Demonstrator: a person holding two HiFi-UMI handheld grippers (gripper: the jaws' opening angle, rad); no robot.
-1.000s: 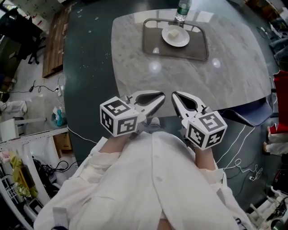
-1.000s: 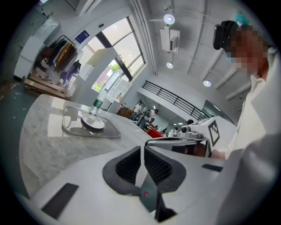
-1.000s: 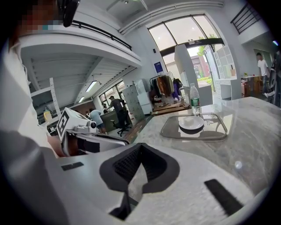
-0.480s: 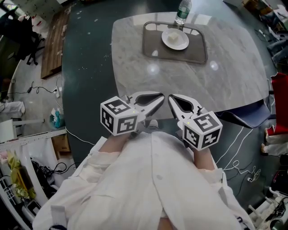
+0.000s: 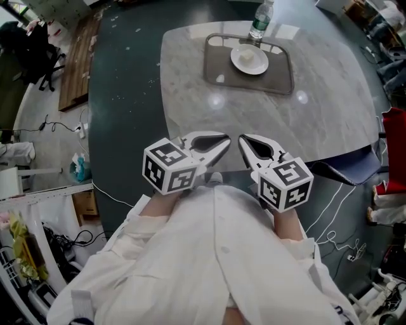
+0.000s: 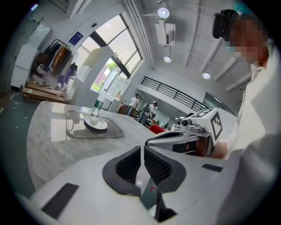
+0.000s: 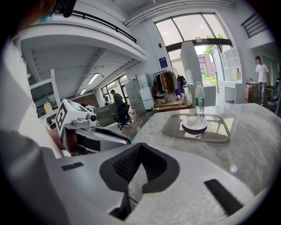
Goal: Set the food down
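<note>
A pale marble table (image 5: 317,108) with rounded corners is pictured on a dark floor (image 5: 120,95) in a high, glazed hall. People (image 7: 261,70) are made out in the distance in both gripper views. A grey tray (image 5: 219,70) is laid near the table's far edge, and a white plate (image 5: 240,62) is set on it. The food (image 5: 248,56), a small pale piece, is seen on the middle of the plate. A clear bottle (image 5: 260,18) is stood upright just beyond the tray, close behind the plate.

Both grippers are held at the table's near edge, in front of a person in a white coat (image 5: 209,254), and are well apart from the tray. The left gripper (image 5: 225,141) is shown with its jaws drawn together to a thin slit, and nothing is gripped between them. The right gripper (image 5: 243,141) is shown with its jaws fully together, likewise with nothing in them. The two tips are angled toward each other and are seen just beside one another, though contact cannot be confirmed. Cables (image 5: 336,238) are strewn over the floor at the right. A wooden board (image 5: 76,63) is laid at the upper left.
</note>
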